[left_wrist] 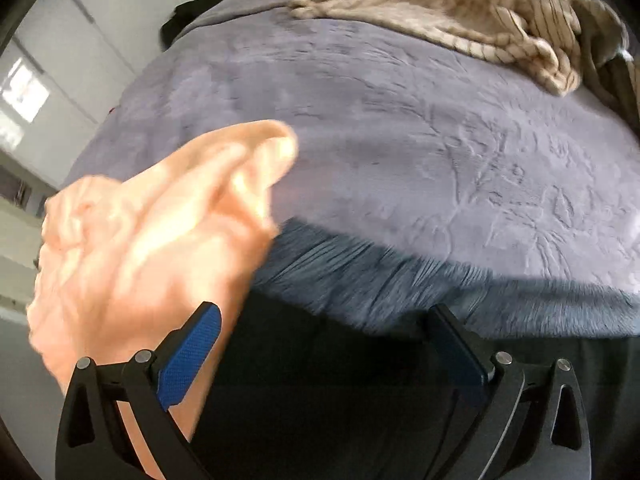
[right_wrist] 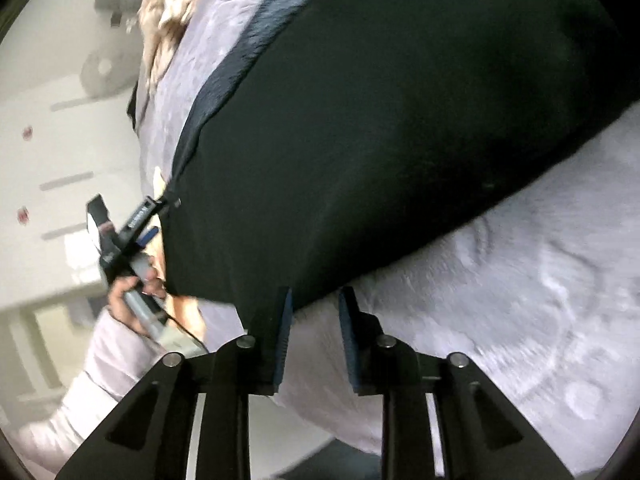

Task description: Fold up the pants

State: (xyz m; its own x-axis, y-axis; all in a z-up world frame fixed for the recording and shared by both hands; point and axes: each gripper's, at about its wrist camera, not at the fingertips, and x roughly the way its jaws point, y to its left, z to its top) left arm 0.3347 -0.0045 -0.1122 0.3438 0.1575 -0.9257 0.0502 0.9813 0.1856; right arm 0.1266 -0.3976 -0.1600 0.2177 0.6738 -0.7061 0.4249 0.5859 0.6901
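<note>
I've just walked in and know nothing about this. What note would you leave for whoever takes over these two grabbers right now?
Left gripper: wide open, holding nothing, just above the black fleece-lined pants.
Right gripper: partly open, empty, at the pants' near edge.
Pants lie spread on the grey-purple embossed blanket. A peach cloth and a beige striped garment are nearby.
Done: no finished fold visible.
Left: probably grip the edge and fold.

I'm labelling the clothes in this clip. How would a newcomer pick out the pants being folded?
Start from the grey embossed blanket that covers the bed. The pants are the large plain black cloth lying on it, in front of the right hand-held gripper. The beige striped garment farther back is crumpled and pale; the pants are smooth and black.
</note>
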